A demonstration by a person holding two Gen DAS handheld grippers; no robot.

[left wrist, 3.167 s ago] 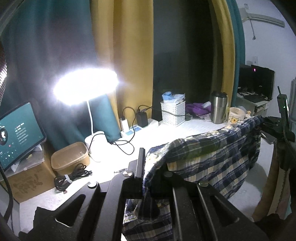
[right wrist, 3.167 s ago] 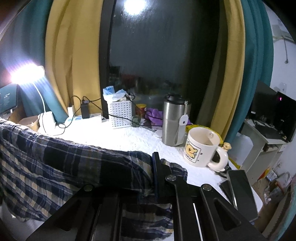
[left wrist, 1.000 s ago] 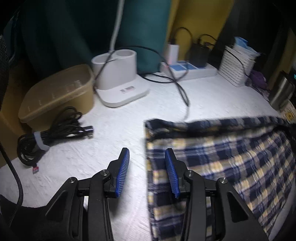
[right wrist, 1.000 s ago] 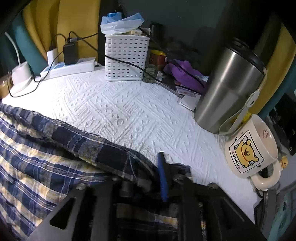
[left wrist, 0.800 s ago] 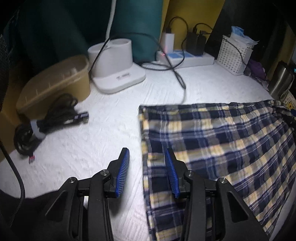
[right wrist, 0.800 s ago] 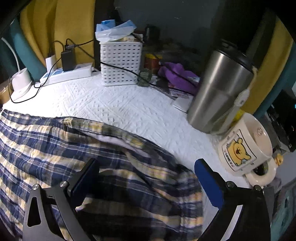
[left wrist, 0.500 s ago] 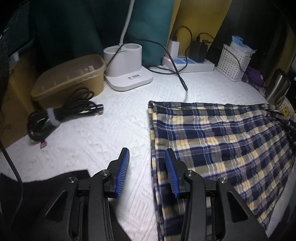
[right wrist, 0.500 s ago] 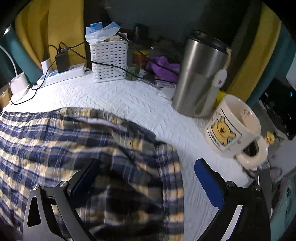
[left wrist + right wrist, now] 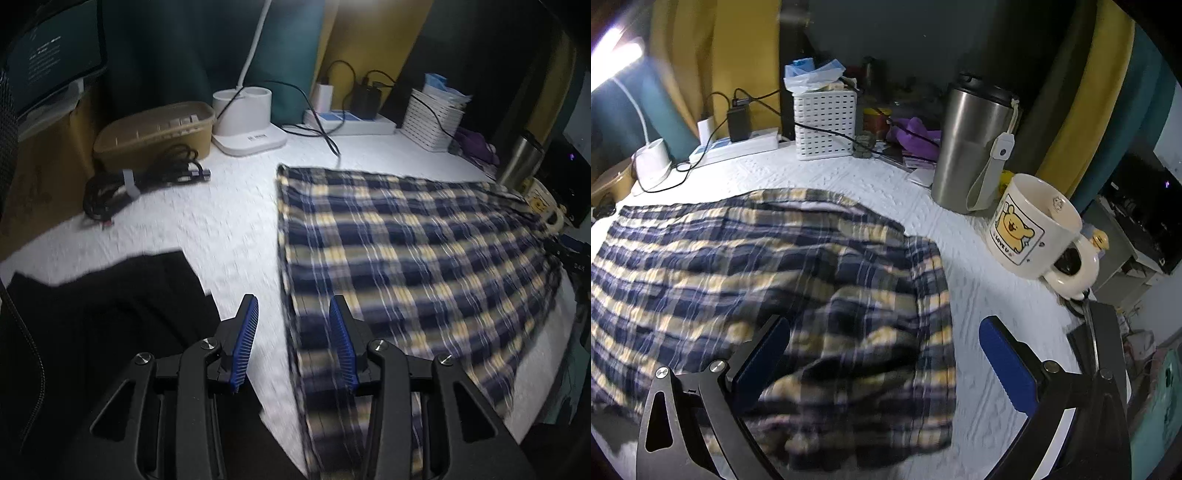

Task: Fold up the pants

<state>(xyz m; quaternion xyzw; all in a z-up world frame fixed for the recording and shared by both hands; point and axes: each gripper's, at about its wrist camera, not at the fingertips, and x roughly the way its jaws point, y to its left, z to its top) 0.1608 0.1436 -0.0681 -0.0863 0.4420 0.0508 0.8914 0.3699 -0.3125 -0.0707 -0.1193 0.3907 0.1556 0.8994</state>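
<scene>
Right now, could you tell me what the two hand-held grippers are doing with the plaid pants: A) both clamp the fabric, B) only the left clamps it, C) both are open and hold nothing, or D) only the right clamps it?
C: the left hand-held gripper and right hand-held gripper both show spread jaws over the pants, which lie flat on the table.

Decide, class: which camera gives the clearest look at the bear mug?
The right wrist view. There the mug stands close and whole, with its bear picture and handle showing, beside the steel tumbler. The left wrist view catches only a small, partly hidden sliver of it at the far right edge.
</scene>
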